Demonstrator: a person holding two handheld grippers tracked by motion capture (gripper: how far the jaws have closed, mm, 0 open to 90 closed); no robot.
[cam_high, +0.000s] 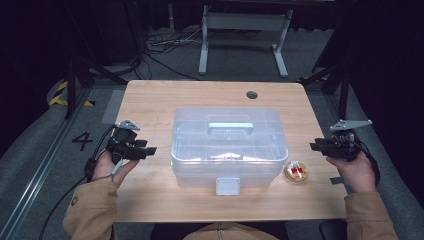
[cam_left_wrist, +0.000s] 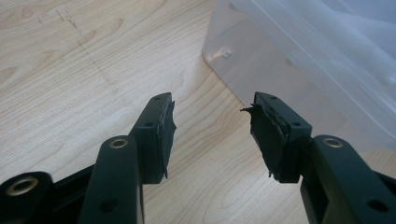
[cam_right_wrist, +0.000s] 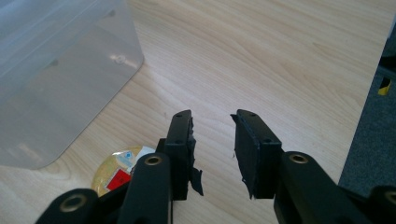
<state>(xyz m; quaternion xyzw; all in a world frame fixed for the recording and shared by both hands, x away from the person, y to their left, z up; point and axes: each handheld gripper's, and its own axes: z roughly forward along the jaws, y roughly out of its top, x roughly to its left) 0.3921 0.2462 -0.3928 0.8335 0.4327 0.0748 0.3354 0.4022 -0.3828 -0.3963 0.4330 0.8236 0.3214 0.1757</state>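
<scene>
Your left tongs (cam_high: 150, 150), lower left of high view: jaws apart, nothing between, over bare counter (cam_high: 150, 102). Your right tongs (cam_high: 315, 146), lower right: jaws apart, empty. Right gripper view catches small round packet (cam_right_wrist: 116, 173) bottom left beside jaw; left gripper view has box corner instead. Clear lidded box (cam_high: 229, 147) centre frame, long axis left-right, handle along it, latch facing you.

Clear frosted box (cam_high: 229, 145), pale wood-grain table (cam_high: 150, 100), yellow-and-red round packet (cam_high: 295, 171), black hand-held grippers.
</scene>
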